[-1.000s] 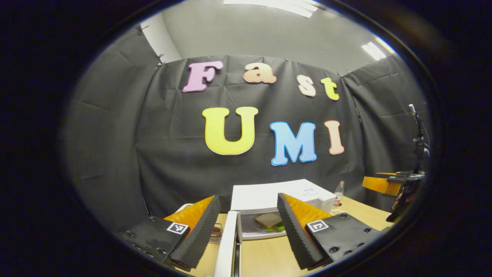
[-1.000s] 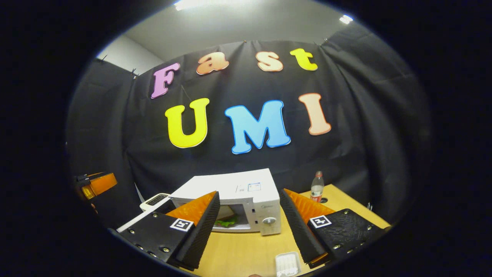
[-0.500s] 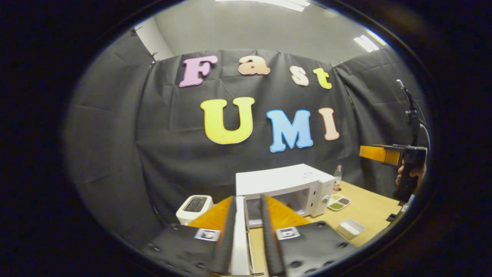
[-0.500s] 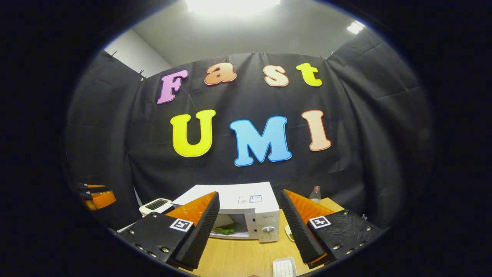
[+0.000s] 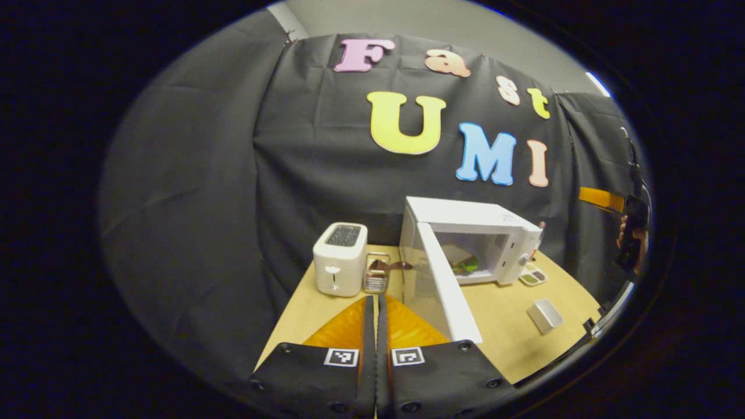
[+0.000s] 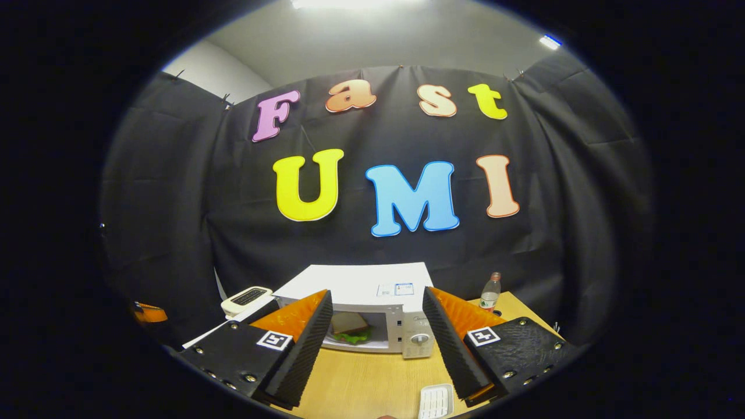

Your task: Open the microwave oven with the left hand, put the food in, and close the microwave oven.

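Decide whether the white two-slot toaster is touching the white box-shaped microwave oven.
Apart. The left gripper view shows a small wire rack standing in the gap between the toaster and the microwave oven.

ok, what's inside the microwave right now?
A sandwich with green lettuce sits in the microwave cavity; its door is open. The right tool's finger covers the cavity's left part.

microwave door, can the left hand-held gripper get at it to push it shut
Probably yes: the microwave door stands open just right of the shut left hand-held gripper, nothing between them.
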Motion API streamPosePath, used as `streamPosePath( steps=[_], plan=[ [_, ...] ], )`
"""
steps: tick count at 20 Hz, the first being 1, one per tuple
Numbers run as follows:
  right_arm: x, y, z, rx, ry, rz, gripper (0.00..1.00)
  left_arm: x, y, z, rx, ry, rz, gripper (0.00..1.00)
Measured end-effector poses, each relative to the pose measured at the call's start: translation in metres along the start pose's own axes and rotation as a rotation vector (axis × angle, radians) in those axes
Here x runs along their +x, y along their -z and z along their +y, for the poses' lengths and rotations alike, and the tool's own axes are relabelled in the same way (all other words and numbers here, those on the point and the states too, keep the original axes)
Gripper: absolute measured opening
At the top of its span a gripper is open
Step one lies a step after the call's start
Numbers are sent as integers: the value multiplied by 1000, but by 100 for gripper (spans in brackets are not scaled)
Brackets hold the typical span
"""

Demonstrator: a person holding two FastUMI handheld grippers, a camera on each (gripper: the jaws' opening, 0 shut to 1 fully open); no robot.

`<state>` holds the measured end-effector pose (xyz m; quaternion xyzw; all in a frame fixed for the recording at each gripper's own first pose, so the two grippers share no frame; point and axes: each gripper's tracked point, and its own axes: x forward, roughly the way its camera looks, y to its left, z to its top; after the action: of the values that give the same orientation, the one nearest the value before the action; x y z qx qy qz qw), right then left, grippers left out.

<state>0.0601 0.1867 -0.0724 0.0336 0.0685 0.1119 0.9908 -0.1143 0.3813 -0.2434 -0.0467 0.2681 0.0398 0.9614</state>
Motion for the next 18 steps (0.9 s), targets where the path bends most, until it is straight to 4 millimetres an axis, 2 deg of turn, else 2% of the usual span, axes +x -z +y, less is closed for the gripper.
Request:
streamPosePath(
  steps=[2,5,7,11,16,18],
  plan=[
    [-5,1,1,-6,-7,-2,94,0,25,-10,30,42,66,7],
    [-8,-3,1,-10,-5,-12,94,1,37,-48,32,133,89,7],
    [-11,-4,1,-23,-5,-20,93,12,46,-62,32,141,100,7],
    [-17,-8,-9,-21,-5,-26,94,8,37,-107,-30,230,87,7],
    [-17,-16,-43,-13,42,-39,93,20,41,-165,-58,290,124,9],
    [-14,-19,-55,1,55,-38,94,26,41,-189,-31,316,132,7]
  ],
)
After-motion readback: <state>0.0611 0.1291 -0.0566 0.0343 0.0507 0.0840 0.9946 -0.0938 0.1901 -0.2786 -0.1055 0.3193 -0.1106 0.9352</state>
